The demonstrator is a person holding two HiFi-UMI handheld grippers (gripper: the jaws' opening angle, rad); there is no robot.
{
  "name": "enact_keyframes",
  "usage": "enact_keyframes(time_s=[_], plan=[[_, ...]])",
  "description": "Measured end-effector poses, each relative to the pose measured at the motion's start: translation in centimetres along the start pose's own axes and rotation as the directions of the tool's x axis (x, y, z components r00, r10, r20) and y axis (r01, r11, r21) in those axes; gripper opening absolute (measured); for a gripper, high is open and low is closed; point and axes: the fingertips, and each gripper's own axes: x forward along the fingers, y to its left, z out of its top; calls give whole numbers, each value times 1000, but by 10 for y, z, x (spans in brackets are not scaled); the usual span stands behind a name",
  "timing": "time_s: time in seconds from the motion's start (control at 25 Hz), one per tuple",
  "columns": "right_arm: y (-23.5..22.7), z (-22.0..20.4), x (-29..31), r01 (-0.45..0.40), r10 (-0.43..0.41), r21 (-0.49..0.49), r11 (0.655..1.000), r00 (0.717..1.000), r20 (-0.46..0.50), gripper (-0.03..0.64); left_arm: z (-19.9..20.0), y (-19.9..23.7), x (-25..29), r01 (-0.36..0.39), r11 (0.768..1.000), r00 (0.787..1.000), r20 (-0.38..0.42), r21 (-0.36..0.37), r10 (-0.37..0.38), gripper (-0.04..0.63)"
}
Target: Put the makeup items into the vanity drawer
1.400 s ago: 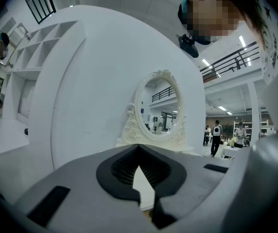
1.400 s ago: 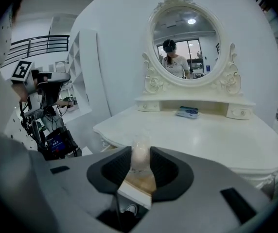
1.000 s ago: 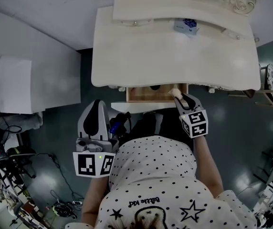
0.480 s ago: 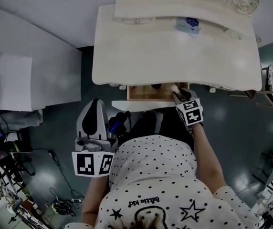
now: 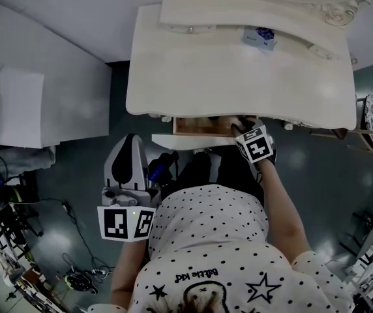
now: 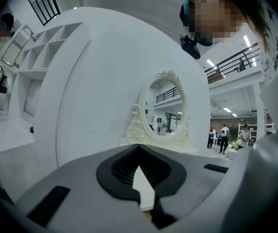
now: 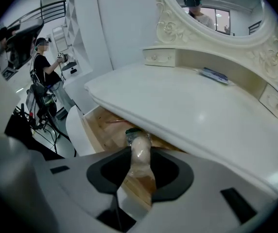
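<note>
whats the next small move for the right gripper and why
Probably ease the right gripper slightly lower and forward. It is clamped on the makeup tube, whose dark cap points into the open drawer just under the vanity top edge, so the tube should sit inside before release.

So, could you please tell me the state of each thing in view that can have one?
Vanity drawer: open, pulled out under the tabletop.
Makeup tube: capped, gripped, cap end pointing into the drawer.
Right hand-held gripper: shut on the makeup tube.
Left hand-held gripper: shut, empty, held away from the vanity.
</note>
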Motion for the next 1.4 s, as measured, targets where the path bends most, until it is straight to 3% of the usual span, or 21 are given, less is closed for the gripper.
enact_keyframes(time_s=[0.56, 0.88, 1.24, 1.4], plan=[[4, -5, 21, -28, 20, -74, 997, 994, -109, 132, 0, 7, 1, -27, 1000, 1000, 0, -5, 27, 9], [11, -8, 23, -40, 28, -115, 993, 994, -107, 132, 0, 9, 2, -29, 1000, 1000, 0, -7, 29, 9], [9, -15, 23, -28, 17, -93, 995, 993, -116, 133, -1, 11, 0, -31, 999, 999, 3, -8, 31, 9], [5, -12, 30, -20, -1, -141, 990, 989, -146, 133, -2, 11, -2, -32, 999, 999, 3, -7, 32, 9]])
